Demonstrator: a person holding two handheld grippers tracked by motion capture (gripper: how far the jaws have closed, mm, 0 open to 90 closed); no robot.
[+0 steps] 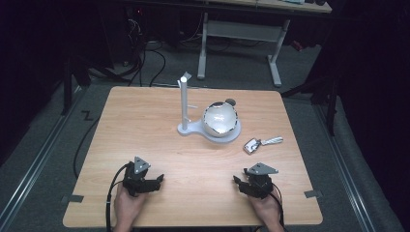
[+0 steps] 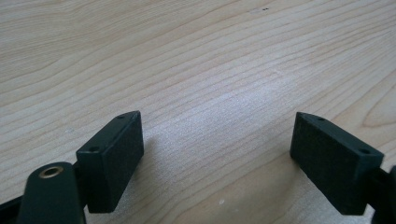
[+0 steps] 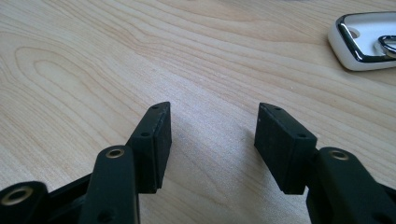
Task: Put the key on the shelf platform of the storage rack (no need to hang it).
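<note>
Light wooden counter (image 1: 145,116): pale beige-tan, with wavy brown grain lines and oval knot figures. Left black two-jaw tool (image 2: 217,154): matte black jaws, 1 brass-coloured rivet. Right black two-jaw tool (image 3: 212,140): matte black, brass-coloured rivets; grey 3-cornered plate on top. White plastic stand with upright post (image 1: 185,108): plain white. Shiny silver metal bowl (image 1: 220,119): mirror silver, bright rim. White key fob with chrome trim (image 3: 364,39): white body, chrome edge, silver ring. Floor: dark grey.
</note>
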